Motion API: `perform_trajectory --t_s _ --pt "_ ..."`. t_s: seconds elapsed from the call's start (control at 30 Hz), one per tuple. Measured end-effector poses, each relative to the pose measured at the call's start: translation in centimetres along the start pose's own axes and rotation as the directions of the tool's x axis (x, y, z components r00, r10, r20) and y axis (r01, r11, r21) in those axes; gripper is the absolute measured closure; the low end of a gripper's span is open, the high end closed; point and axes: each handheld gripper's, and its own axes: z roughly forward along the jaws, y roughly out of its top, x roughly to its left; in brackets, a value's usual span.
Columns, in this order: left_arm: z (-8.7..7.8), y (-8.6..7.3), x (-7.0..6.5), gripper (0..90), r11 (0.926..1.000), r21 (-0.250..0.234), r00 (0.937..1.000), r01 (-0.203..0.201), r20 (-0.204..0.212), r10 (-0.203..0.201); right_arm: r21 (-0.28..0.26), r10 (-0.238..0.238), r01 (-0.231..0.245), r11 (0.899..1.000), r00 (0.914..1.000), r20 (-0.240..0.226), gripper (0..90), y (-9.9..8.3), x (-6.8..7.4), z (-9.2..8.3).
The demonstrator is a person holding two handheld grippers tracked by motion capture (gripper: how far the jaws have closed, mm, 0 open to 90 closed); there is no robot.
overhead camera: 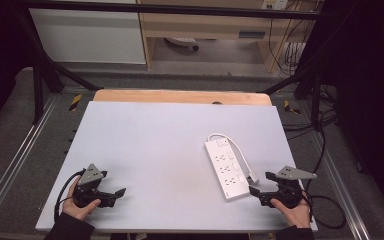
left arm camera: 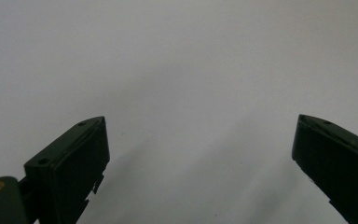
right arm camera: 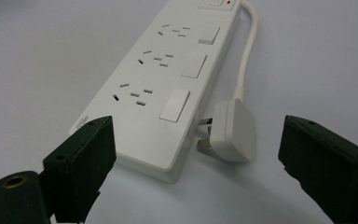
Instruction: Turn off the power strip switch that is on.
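Toward the right half of the pale grey table top (overhead camera: pixel 145 150), nearer its front edge than its back, a white power strip (overhead camera: pixel 226 169) lies flat with its three sockets and rocker switches facing up. Its white cable (overhead camera: pixel 240 150) leaves the far end, loops round and runs back along the strip's right side to a white plug (right arm camera: pixel 233 130), which rests on the table just beside the strip's near end, prongs toward the strip's side.

At the front right corner, the right hand (overhead camera: pixel 296 212) holds the right gripper (overhead camera: pixel 257 192), jaws spread wide and gripping nothing; in the right gripper view the strip's near end and the plug lie ahead between them, apart from both.

At the front left corner, the left hand (overhead camera: pixel 77 205) holds the left gripper (overhead camera: pixel 117 195), jaws likewise wide apart and empty over bare table, well apart from the strip.
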Motion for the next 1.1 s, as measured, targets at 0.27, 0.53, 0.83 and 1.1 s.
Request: perform_trajectory --t_s 0.27,0.53,0.83,1.1 --pt "0.0 0.0 0.0 3.8 1.0000 -0.001 1.0000 0.000 -0.001 0.000 -0.005 0.000 0.000 1.000 1.0000 0.004 22.0 0.4 0.2 -0.1" --pt "0.0 0.0 0.0 3.9 1.0000 -0.003 1.0000 0.002 -0.001 -0.002 -0.024 0.008 -0.008 1.000 1.0000 0.003 37.6 0.8 0.2 -0.3" --pt "0.0 0.0 0.0 3.9 1.0000 -0.004 1.0000 0.003 -0.001 -0.003 -0.033 0.023 -0.023 0.999 0.9997 0.003 50.1 1.0 0.2 -0.3" --pt "0.0 0.1 0.0 3.9 1.0000 -0.005 1.0000 0.004 -0.003 -0.004 -0.030 0.030 -0.030 0.999 0.9995 -0.004 60.5 1.8 0.5 0.0"
